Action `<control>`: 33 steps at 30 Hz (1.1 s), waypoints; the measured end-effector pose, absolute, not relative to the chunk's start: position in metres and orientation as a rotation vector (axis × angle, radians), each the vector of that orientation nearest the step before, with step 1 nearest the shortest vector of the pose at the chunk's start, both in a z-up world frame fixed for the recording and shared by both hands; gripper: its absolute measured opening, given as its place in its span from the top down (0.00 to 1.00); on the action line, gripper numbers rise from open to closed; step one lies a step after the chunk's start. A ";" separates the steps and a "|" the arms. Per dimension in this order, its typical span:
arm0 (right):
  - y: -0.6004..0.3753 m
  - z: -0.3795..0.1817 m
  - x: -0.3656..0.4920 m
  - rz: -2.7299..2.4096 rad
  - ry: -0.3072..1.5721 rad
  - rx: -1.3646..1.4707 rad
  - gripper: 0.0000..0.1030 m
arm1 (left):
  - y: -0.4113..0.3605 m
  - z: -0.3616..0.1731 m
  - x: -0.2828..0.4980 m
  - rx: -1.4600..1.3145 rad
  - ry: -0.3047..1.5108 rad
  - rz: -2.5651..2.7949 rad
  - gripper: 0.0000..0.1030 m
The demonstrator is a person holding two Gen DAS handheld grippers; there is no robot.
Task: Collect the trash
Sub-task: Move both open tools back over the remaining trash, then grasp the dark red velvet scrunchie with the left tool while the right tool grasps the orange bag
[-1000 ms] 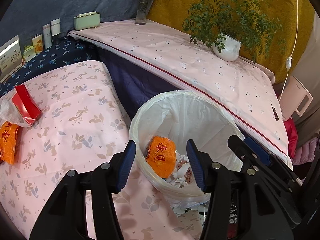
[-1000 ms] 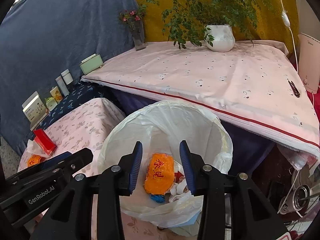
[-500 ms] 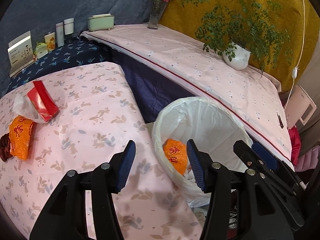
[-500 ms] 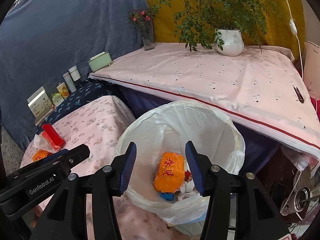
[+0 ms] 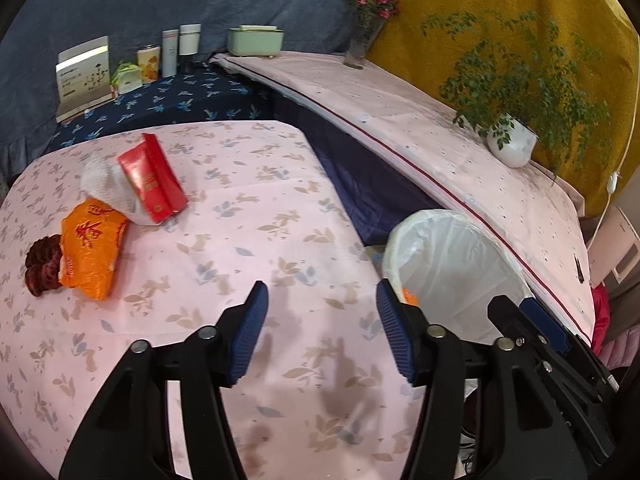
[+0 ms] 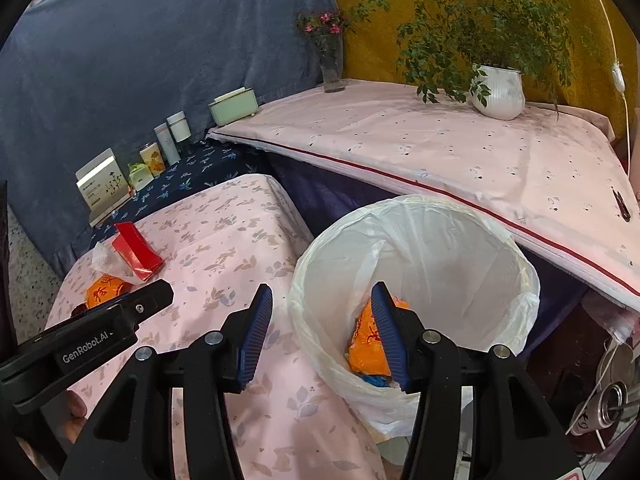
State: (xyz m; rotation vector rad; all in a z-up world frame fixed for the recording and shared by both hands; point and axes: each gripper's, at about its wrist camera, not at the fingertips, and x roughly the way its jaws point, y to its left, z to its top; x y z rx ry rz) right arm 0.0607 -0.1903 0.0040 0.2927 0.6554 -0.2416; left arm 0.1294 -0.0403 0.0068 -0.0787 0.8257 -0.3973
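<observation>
trash left on the table [image 5: 280, 240]: orange packet [image 5: 94, 248], red box [image 5: 154, 178], tissue [image 5: 106, 184]. left gripper [image 5: 318, 330] and right gripper [image 6: 320, 332] both empty, jaws opening, ready to grab more for the lined bin [image 6: 412, 216].

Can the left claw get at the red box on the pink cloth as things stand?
Probably yes: the left claw is empty, its jaws opening, and bare cloth lies between it and the red box.
</observation>
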 end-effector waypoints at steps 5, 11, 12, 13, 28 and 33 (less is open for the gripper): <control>-0.168 0.004 0.066 -0.213 0.663 0.269 0.46 | -0.014 0.007 0.131 -0.090 0.810 -0.347 0.43; -0.141 0.004 0.073 -0.175 0.675 0.246 0.44 | 0.019 0.005 0.134 -0.111 0.805 -0.292 0.41; -0.137 0.004 0.074 -0.169 0.677 0.243 0.44 | 0.025 0.005 0.135 -0.112 0.803 -0.280 0.41; -0.132 0.003 0.076 -0.163 0.681 0.238 0.44 | 0.029 0.004 0.135 -0.114 0.803 -0.273 0.41; -0.054 -0.007 0.104 -0.054 0.734 0.172 0.42 | 0.124 -0.016 0.147 -0.142 0.807 -0.110 0.33; -0.023 -0.014 0.117 -0.010 0.757 0.145 0.42 | 0.158 -0.024 0.154 -0.152 0.820 -0.046 0.28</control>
